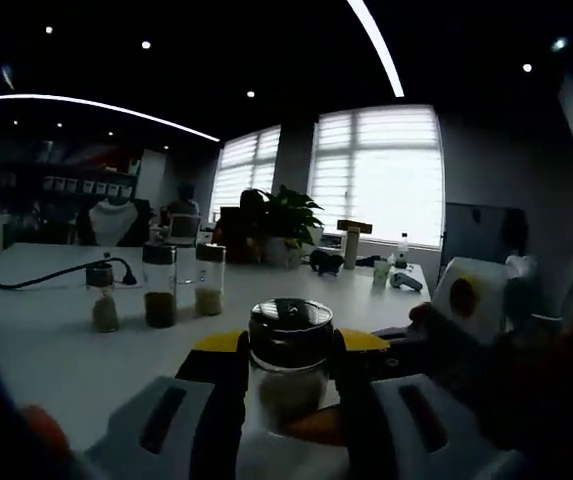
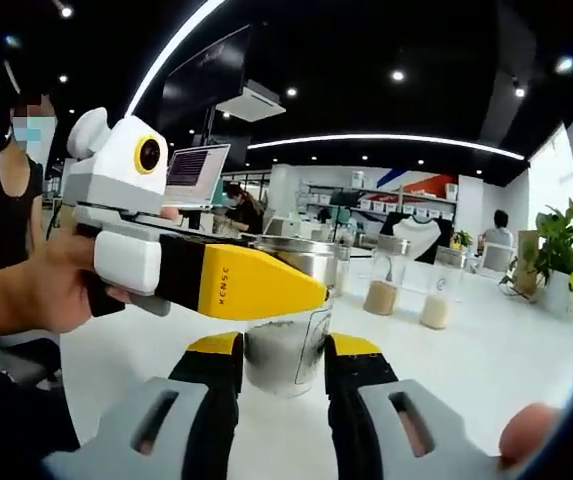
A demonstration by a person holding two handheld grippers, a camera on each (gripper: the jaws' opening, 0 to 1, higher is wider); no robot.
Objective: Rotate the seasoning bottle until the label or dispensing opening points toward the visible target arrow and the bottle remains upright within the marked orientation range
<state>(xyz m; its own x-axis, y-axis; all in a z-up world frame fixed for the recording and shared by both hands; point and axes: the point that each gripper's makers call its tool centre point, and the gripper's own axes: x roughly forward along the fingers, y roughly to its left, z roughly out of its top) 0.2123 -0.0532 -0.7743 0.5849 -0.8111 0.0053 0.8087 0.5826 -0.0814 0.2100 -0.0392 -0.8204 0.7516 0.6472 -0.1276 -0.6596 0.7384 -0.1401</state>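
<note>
Both my claws grip the bottle, mid-rotation step.
My left claw (image 1: 288, 385) and right claw (image 2: 282, 365) clamp the steel-lidded glass seasoning bottle (image 1: 289, 350) upright on the white worktop (image 1: 46, 340); next, a level twist.

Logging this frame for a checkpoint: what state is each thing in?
seasoning bottle: upright on the table, lid on, between both grippers' jaws
left gripper: shut on the bottle
right gripper: jaws beside the bottle, contact unclear
three far bottles: upright, capped, untouched
table: white, bears the bottles

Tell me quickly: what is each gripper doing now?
Left gripper: shut on the bottle.
Right gripper: jaws on both sides of the bottle; grip cannot be told.
</note>
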